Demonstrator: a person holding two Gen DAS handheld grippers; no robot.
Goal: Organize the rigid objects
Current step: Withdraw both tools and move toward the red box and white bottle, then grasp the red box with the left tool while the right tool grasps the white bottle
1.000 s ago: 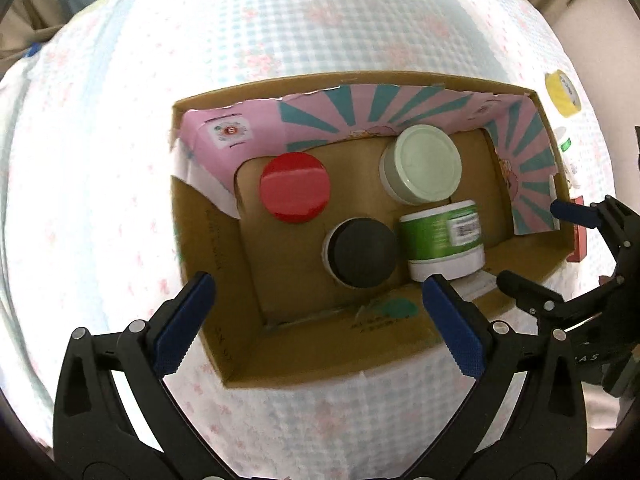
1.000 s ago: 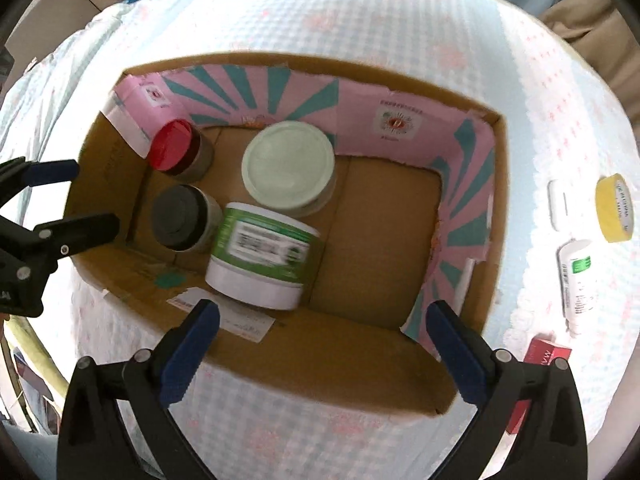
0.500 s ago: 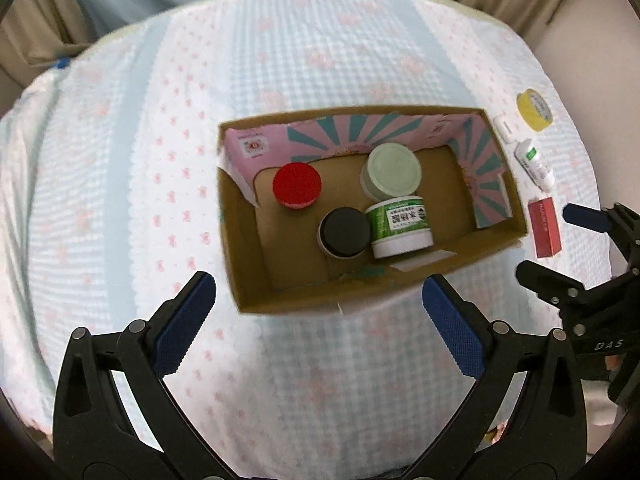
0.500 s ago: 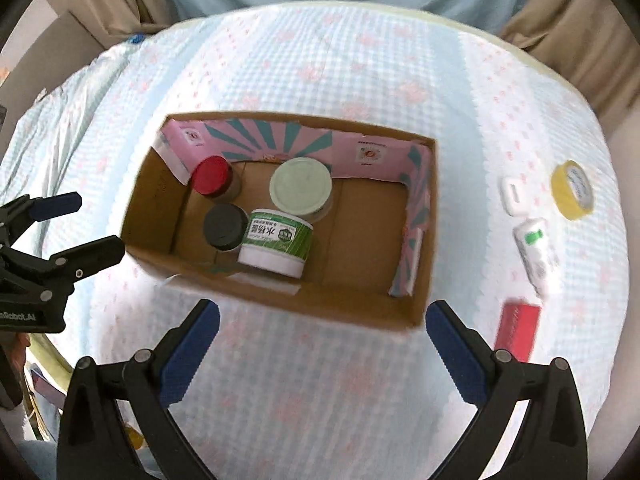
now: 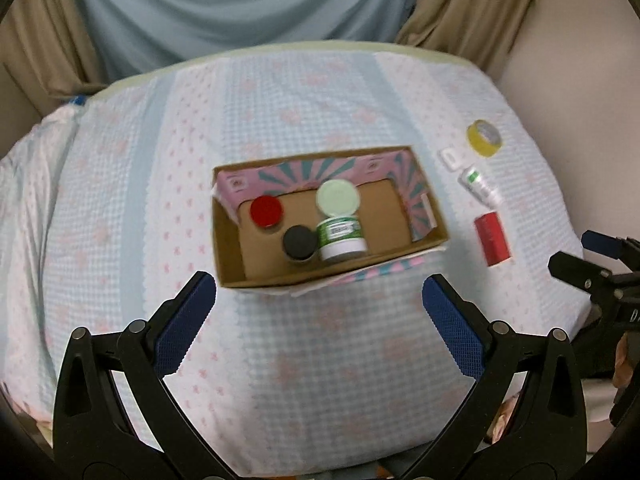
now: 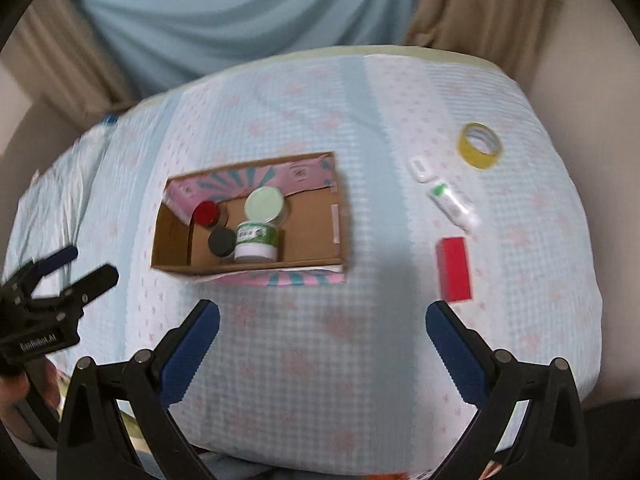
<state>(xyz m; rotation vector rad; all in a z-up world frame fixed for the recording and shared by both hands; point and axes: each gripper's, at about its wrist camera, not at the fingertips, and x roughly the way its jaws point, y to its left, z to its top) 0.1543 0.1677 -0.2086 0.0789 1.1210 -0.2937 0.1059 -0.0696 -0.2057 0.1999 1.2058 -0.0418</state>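
While both my tongs, left (image 5: 320,312) and right (image 6: 322,336), hang wide and empty, I judge the red box (image 6: 454,270), lying lengthwise just ahead-right of my right tongs, theirs.

Checked bedspread (image 5: 320,360), cardboard box (image 5: 228,256), tape roll (image 5: 484,138), red box (image 5: 491,238), tube (image 5: 480,187)
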